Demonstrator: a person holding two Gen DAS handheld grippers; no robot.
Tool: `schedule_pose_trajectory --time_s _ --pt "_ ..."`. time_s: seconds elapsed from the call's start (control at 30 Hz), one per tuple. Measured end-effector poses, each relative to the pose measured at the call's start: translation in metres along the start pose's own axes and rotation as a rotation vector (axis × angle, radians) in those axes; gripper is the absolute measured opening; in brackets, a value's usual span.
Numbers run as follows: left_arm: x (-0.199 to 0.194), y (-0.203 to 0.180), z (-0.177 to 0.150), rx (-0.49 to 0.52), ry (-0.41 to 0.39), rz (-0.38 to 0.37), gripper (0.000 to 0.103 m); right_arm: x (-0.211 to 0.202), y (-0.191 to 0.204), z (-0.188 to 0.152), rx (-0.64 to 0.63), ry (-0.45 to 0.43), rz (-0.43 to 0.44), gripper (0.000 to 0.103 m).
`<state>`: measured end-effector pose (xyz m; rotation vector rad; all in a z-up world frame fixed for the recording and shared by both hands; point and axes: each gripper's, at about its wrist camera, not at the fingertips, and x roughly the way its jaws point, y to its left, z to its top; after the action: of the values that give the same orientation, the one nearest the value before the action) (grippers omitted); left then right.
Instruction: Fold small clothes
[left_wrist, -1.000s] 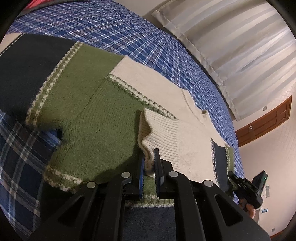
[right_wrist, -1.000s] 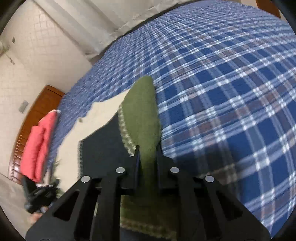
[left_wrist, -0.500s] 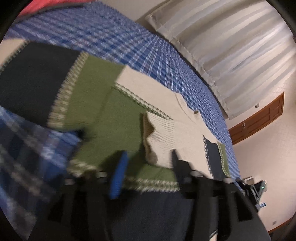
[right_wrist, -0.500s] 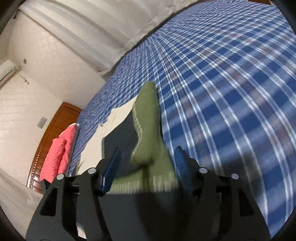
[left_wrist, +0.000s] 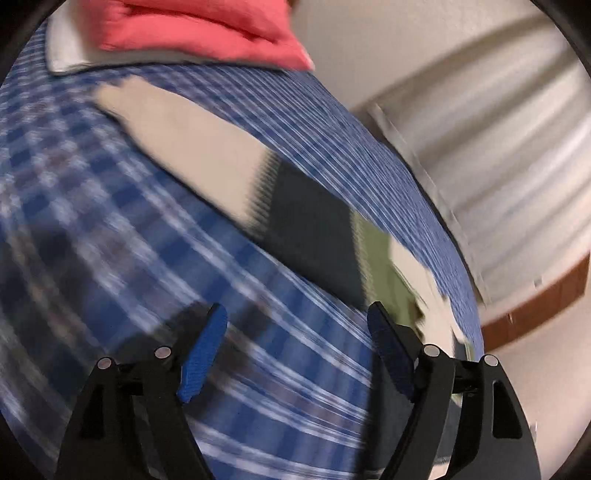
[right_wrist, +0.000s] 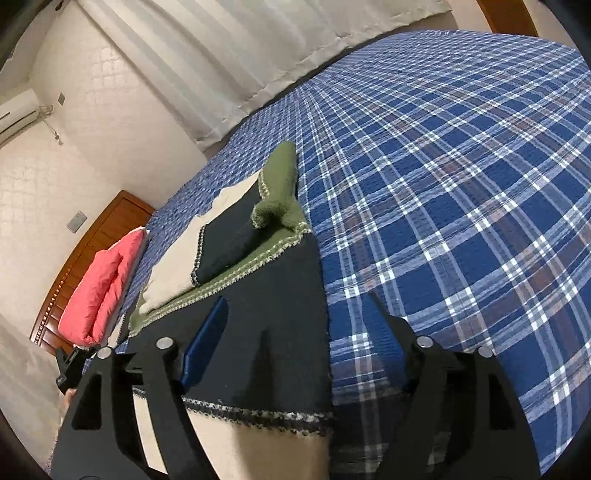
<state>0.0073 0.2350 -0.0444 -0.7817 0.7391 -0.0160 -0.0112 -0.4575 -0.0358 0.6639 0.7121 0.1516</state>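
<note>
Only your right view shows the sweater's (right_wrist: 258, 258) folded sleeves sharply; both grippers, left (left_wrist: 295, 332) and right (right_wrist: 299, 325), gape empty, sweater lying ahead of them.

A bed covered in a blue plaid bedspread (right_wrist: 461, 155) fills the room. Pale pleated curtains (right_wrist: 229, 48) hang behind it beside a cream patterned wall (right_wrist: 92, 129). A wooden headboard (right_wrist: 88, 236) backs a red pillow (right_wrist: 99, 280). An air conditioner (right_wrist: 16, 114) sits high up.
</note>
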Motion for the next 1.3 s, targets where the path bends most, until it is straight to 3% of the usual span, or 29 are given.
schedule_pose_trajectory --time_s 0.13,0.27,0.53,0.67,0.8,0.83,0.93,1.1,1.3 --pt "-0.009 0.042 0.029 -0.085 -0.064 0.025 0.077 0.005 0.0 0.003 -0.008 -0.008 0.005 0.077" --pt "-0.006 0.072 0.055 -0.182 -0.109 -0.001 0.071 0.005 -0.002 0.004 0.002 -0.016 0.023 0.078" --pt "0.014 0.092 0.102 -0.221 -0.165 0.031 0.07 0.006 -0.001 0.003 -0.003 -0.018 0.019 0.08" --pt "0.018 0.099 0.116 -0.224 -0.187 0.046 0.064 0.006 -0.001 0.004 -0.002 -0.019 0.019 0.08" --pt "0.023 0.113 0.126 -0.227 -0.191 0.095 0.037 0.007 -0.002 0.004 -0.004 -0.018 0.019 0.08" --pt "0.024 0.119 0.127 -0.243 -0.192 0.098 0.026 0.007 -0.002 0.004 -0.004 -0.018 0.019 0.08" --pt "0.022 0.131 0.127 -0.277 -0.19 0.084 0.009 0.007 -0.002 0.005 -0.003 -0.018 0.02 0.08" --pt "0.013 0.096 0.13 -0.138 -0.219 0.187 0.008 0.007 -0.003 0.005 -0.003 -0.019 0.022 0.08" --pt "-0.001 0.007 0.126 0.075 -0.258 0.164 0.008 0.007 -0.003 0.006 0.002 -0.022 0.028 0.08"
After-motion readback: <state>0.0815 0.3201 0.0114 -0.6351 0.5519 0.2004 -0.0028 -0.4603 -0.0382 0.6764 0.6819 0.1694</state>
